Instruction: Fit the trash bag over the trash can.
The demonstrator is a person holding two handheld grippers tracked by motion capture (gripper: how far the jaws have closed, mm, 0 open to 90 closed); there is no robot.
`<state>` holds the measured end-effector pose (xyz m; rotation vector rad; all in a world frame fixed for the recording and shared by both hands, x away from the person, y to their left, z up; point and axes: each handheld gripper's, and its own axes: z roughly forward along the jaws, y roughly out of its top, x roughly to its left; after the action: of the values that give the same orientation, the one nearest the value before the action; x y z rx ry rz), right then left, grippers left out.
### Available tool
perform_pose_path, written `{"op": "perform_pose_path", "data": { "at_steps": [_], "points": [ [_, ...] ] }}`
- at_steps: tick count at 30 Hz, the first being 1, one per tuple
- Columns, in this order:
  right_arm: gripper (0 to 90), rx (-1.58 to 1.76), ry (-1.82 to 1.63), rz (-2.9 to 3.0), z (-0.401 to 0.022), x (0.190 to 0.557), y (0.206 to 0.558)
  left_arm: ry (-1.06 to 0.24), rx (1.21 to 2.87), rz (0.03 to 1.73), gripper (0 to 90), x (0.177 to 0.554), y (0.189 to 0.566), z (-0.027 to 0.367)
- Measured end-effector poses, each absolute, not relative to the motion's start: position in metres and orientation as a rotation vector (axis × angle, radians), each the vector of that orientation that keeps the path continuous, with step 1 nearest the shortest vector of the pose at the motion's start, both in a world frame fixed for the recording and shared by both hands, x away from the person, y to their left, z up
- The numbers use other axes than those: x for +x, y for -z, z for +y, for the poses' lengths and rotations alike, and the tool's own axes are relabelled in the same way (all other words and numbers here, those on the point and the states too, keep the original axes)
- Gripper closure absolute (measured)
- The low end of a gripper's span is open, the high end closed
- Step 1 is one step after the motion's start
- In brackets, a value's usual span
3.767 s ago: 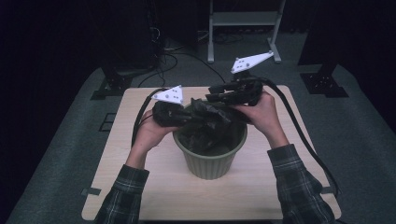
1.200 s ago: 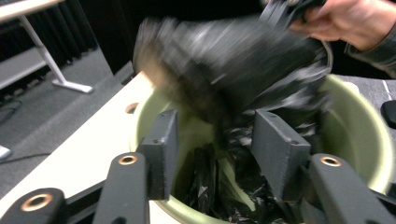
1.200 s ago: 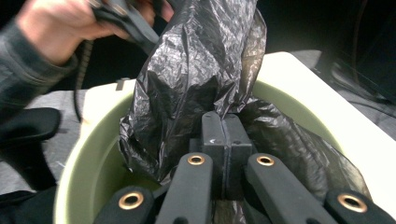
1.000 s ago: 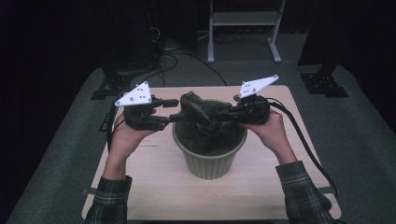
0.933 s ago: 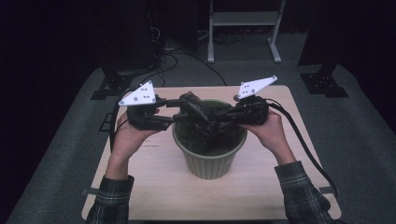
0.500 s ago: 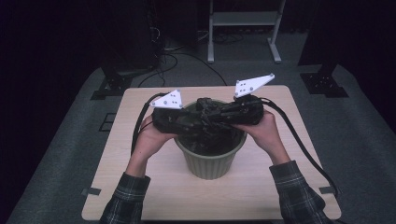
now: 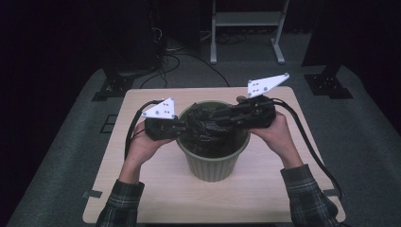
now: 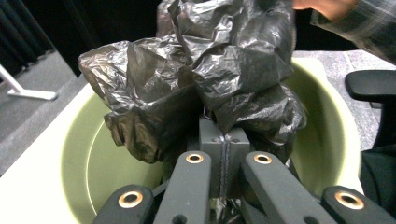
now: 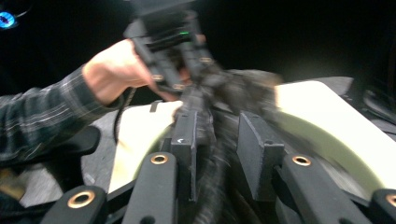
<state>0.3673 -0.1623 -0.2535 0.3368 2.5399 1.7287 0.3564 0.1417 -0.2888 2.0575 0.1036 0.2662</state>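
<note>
Bag [image 8: 201, 70] pinched by left tongs [image 8: 224, 140] up close.

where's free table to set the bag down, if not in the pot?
Bare table lies in front of the pot, between the forearms, and along the far edge behind the pot. The left and right strips are narrower, with cables trailing across them. Crowded: over the pot rim, where the left gripper, right gripper and the bag meet.

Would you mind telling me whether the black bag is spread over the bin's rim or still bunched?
Bunched: the black bag sits crumpled above the bin, whose rim shows bare.
</note>
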Motion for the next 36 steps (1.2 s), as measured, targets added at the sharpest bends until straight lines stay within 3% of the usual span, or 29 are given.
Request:
{"op": "perform_pose_path", "data": {
  "at_steps": [19, 20, 24, 25, 36],
  "points": [
    [65.1, 0.302, -1.774, 2.572, -0.139, 0.377, 0.247, -0.267, 2.068, 0.056, 89.6, 0.354, 0.288, 0.127],
    [65.9, 0.3, -1.77, 2.575, -0.138, 0.377, 0.247, -0.266, 2.067, 0.056, 89.6, 0.354, 0.288, 0.127],
    [88.1, 0.278, -1.734, 2.602, -0.134, 0.376, 0.247, -0.262, 2.064, 0.057, 89.6, 0.354, 0.288, 0.126],
    [89.9, 0.278, -1.723, 2.604, -0.134, 0.376, 0.248, -0.265, 2.066, 0.06, 89.5, 0.354, 0.288, 0.127],
    [90.0, 0.343, -1.72, 2.572, -0.156, 0.374, 0.25, -0.314, 2.047, 0.131, 89.6, 0.358, 0.289, 0.151]
  ]
}}
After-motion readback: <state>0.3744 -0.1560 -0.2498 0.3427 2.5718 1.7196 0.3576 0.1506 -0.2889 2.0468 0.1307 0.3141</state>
